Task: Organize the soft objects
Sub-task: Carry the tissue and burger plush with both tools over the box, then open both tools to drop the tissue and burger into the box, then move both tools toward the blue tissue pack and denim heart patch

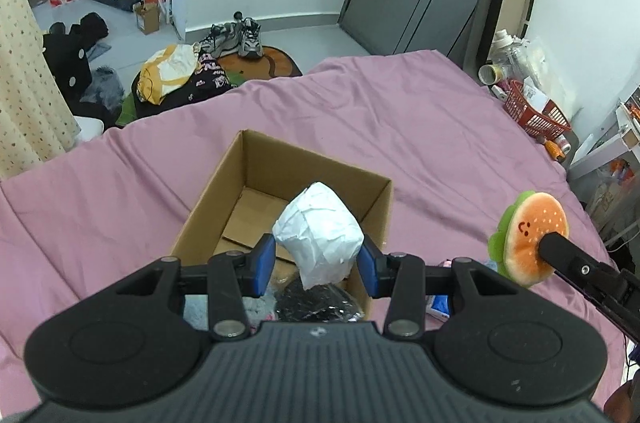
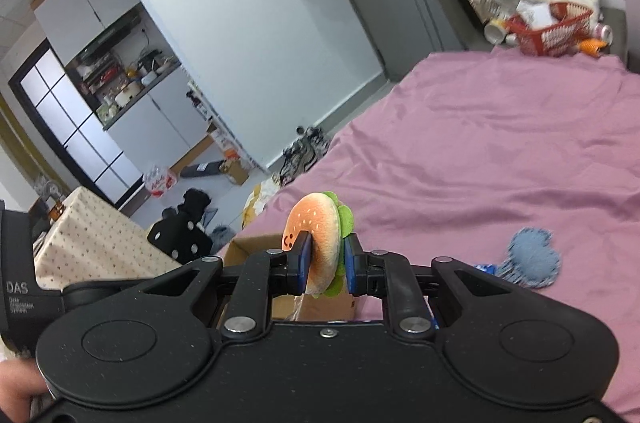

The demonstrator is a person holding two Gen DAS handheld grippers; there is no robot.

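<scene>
My left gripper (image 1: 318, 265) clamps the white wad (image 1: 319, 230) above the box (image 1: 208, 219), my right gripper (image 2: 323, 265) squeezes the burger plush (image 2: 318, 239) beside it; releasing off-centre could drop either onto the sheet (image 1: 440, 143).

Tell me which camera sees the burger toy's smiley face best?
The left wrist view: the burger toy faces it, smile fully visible. In the right wrist view the toy is edge-on between the right gripper fingers, its smile partly hidden.

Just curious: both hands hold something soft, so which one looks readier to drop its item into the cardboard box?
Left, probably: its white bundle already hangs over the cardboard box; the burger plush is off beside it.
</scene>
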